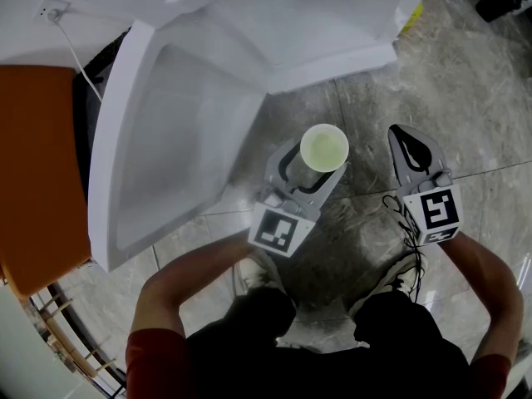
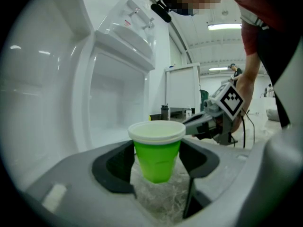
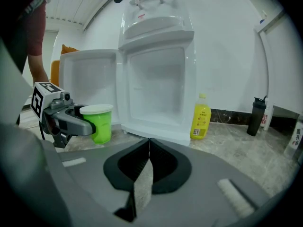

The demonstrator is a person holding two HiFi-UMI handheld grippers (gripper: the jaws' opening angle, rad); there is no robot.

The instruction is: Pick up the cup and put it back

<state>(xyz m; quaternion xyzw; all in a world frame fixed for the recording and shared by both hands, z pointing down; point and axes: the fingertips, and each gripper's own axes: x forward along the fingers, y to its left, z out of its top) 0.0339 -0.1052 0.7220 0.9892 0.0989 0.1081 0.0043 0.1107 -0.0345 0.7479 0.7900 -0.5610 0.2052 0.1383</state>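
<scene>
— At centre frame, where is the cup [image 1: 324, 148] held?
— It is pinched upright between the left gripper's [image 1: 311, 171] pads.
— And the right gripper [image 1: 413, 142]?
— Right of centre, its jaws are pressed together; nothing is gripped.

The cup [image 2: 156, 157] is glossy green plastic, the fridge [image 1: 174, 131] smooth white, the floor [image 1: 474, 73] polished stone.

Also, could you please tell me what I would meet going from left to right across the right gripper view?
cup → fridge → yellow bottle → dark bottle
</scene>
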